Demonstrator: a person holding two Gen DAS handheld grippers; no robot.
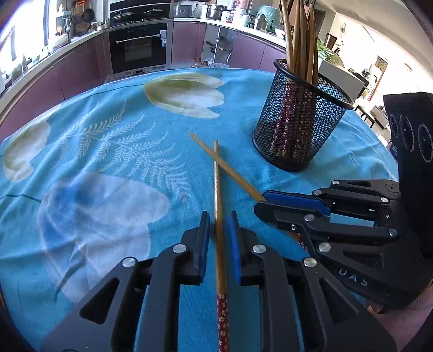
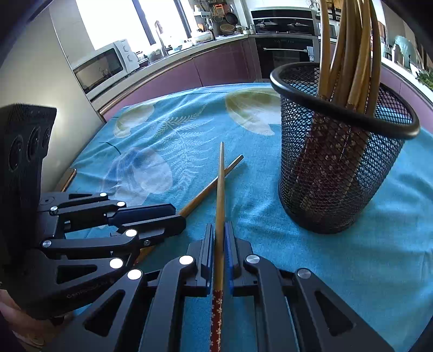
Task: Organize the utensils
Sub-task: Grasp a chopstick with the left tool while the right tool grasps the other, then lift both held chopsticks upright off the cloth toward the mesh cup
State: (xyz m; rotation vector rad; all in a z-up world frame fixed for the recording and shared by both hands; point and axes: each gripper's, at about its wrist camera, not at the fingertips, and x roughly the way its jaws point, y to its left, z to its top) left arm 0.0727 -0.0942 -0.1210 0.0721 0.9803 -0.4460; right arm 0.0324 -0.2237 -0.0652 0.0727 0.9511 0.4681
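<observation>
Blue tablecloth | left gripper released | right gripper apparently clamps chopstick | holder near

Chopsticks: smooth wood, red patterned ends. Holder: black metal mesh, glossy rim. Tablecloth: matt, nubby blue cloth.

Kitchen surroundings and table covering

A turquoise tablecloth printed with pale tulips and ferns is spread over the table. A black built-in oven is set among mauve cabinets, and a white microwave is seen on the counter near a bright window.
</observation>
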